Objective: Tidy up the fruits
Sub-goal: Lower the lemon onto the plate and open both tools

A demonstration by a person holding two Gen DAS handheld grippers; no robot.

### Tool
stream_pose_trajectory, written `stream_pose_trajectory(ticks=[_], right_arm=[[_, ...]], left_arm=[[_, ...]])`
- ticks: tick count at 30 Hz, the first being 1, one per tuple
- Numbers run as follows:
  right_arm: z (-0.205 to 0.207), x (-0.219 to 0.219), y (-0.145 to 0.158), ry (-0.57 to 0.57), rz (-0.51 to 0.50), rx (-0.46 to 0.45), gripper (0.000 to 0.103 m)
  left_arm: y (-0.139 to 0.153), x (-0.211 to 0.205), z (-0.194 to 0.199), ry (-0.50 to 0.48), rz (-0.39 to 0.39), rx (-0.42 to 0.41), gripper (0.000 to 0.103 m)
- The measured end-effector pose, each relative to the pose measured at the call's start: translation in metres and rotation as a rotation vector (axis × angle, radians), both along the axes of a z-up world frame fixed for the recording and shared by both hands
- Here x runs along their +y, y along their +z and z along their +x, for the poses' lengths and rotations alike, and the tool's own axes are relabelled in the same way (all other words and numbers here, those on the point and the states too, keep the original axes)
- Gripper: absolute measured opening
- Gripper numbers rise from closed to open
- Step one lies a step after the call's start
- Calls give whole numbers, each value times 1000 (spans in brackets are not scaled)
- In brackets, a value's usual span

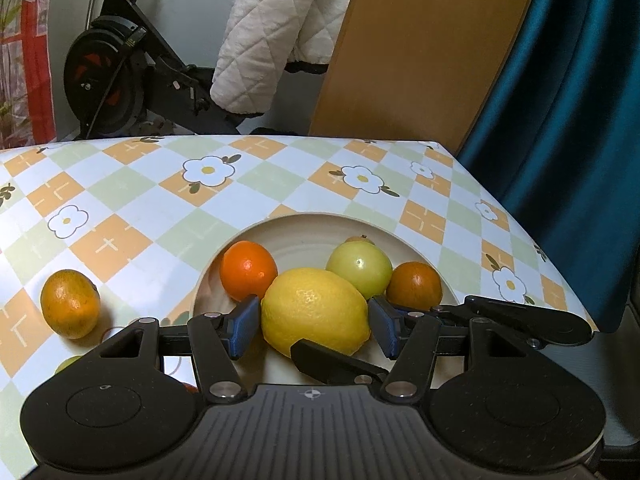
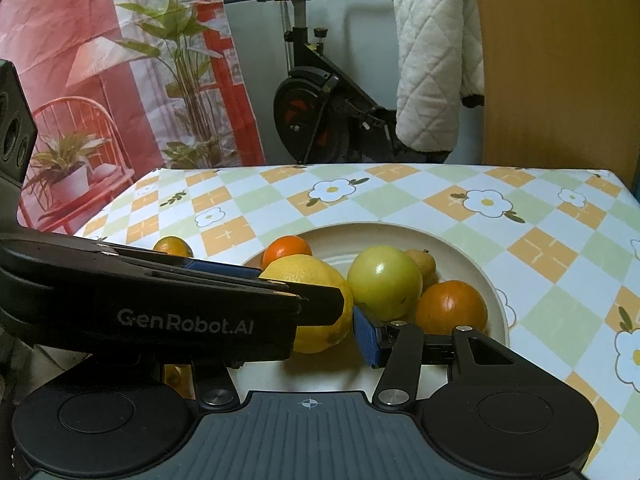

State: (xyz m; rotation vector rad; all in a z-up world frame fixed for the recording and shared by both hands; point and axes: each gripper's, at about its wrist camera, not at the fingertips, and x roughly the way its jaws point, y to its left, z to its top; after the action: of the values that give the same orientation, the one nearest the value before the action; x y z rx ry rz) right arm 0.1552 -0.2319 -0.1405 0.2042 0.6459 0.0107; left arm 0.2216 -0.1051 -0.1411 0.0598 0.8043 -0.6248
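A cream plate [image 1: 304,228] holds a yellow lemon [image 1: 314,310], a bright orange [image 1: 248,269], a green apple [image 1: 360,267], a darker orange [image 1: 416,285] and a small fruit mostly hidden behind the apple. My left gripper [image 1: 314,326] is open, its blue pads either side of the lemon, not clearly pressing it. A loose orange [image 1: 71,303] lies on the table to the left. In the right wrist view the left gripper's body [image 2: 160,304] crosses in front of the lemon [image 2: 316,300]. My right gripper [image 2: 280,344] is open and empty; only its right pad [image 2: 366,338] shows.
The table has a checked floral cloth [image 1: 160,200]; its right edge [image 1: 560,280] falls beside a blue curtain. An exercise bike [image 1: 120,72], a white quilted jacket and a wooden panel stand behind the table.
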Motion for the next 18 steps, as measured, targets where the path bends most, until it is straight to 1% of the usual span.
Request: stream_pose_trajectory(ticks=[4, 11, 18], right_arm=[[-1, 3, 1, -1, -13, 8, 48], [-11, 2, 11, -16, -19, -9, 50], [-28, 4, 20, -36, -14, -14, 50]], left_arm=[[4, 2, -3, 9, 4, -16, 63], [15, 17, -8, 44, -6, -33, 63], [30, 29, -26, 25, -2, -67, 63]])
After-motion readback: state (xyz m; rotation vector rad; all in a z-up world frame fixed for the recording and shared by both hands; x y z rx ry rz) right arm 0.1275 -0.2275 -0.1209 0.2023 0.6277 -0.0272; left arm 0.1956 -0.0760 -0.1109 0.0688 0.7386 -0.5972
